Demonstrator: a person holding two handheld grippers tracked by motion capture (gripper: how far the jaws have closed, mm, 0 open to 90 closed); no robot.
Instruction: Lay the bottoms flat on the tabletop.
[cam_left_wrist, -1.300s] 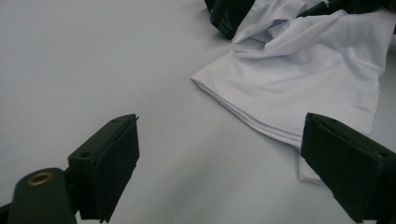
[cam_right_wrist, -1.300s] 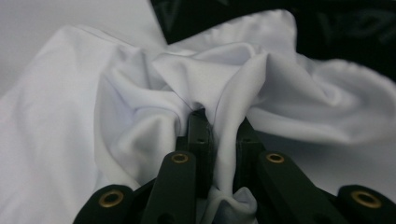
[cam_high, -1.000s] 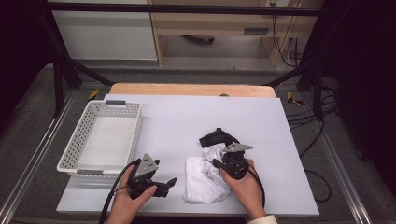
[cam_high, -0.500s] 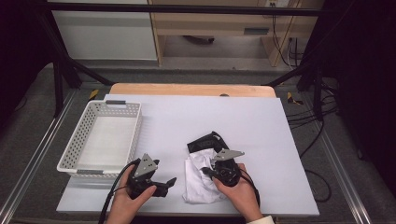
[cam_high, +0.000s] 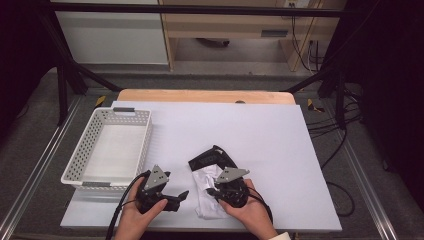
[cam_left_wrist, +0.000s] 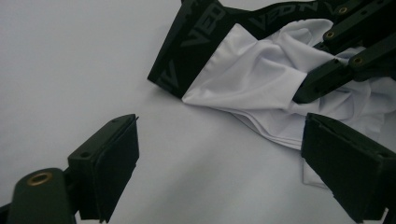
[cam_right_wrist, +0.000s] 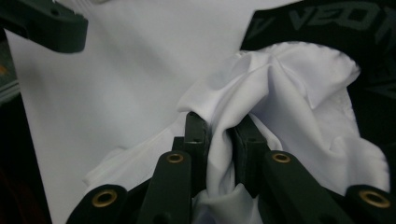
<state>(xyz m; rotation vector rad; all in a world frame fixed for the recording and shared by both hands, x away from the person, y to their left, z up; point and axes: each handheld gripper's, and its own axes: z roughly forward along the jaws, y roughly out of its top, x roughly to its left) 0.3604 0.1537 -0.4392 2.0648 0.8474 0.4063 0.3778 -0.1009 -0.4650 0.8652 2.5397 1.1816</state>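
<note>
The right gripper (cam_right_wrist: 219, 140) pinches a fold of the white cloth (cam_right_wrist: 289, 93) between its jaws, which have just eased a little wider. The left gripper (cam_left_wrist: 224, 158) waits just beside it, jaws wide apart and holding nothing. The cloth, with its black band (cam_high: 207, 156), lies bunched at the near edge of the white table (cam_high: 280, 145). I think the folding has only started. The white basket (cam_high: 90, 150) sits farther left, then grey floor and dark stands
</note>
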